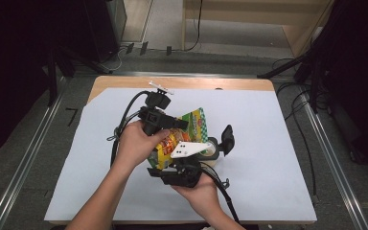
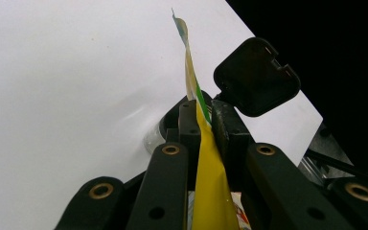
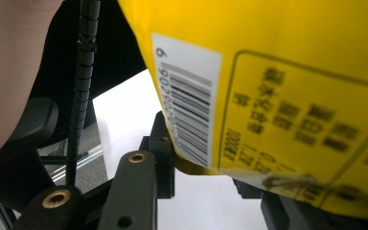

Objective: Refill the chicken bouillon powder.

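Observation:
A yellow and green snack bag (image 1: 195, 122) is held above the white sheet between both hands. My left gripper (image 1: 182, 124) comes in from the left and is shut on the bag's upper edge; in the left gripper view the thin yellow edge (image 2: 206, 158) is pinched between the jaws (image 2: 205, 120). From below, my right gripper (image 1: 165, 165) is shut on the bag's bottom. The right gripper view has the bag's yellow back with its barcode (image 3: 187, 105) close up, its lower edge between the jaws (image 3: 206, 167). The bag hides most of the right-hand jaw.
A small clear jar (image 1: 211, 149) with its black flip lid (image 1: 227, 139) standing open sits on the white sheet (image 1: 268, 143) just right of the bag; the lid (image 2: 256, 76) also shows beyond the left jaws. Black cables trail from both grippers.

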Available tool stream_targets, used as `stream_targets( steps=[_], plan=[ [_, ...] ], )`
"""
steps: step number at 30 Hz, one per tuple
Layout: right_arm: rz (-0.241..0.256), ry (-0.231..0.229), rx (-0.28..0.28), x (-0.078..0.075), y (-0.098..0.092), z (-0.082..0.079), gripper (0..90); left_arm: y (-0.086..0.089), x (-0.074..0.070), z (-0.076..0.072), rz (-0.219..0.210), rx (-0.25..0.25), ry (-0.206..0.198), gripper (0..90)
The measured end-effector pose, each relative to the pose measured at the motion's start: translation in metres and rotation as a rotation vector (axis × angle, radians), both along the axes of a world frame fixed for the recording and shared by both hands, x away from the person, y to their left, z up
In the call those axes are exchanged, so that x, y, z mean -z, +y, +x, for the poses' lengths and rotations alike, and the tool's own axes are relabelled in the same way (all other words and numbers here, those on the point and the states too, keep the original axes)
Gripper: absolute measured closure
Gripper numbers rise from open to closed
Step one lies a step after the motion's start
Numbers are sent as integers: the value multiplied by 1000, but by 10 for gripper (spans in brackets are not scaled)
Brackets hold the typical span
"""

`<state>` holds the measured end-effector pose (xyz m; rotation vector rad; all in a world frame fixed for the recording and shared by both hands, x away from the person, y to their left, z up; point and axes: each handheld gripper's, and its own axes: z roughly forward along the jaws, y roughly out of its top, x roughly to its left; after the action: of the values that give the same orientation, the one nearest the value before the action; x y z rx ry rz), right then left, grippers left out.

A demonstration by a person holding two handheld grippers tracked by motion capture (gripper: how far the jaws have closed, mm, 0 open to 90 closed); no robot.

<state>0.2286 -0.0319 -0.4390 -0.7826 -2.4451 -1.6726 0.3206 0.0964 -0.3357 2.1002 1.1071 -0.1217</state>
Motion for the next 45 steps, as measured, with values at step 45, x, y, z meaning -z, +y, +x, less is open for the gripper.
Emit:
stream_targets(
  steps=[45],
  plan=[
    [-10,8,1,2,0,1,677,-2,3,1,14,4,-2,842]
  ],
)
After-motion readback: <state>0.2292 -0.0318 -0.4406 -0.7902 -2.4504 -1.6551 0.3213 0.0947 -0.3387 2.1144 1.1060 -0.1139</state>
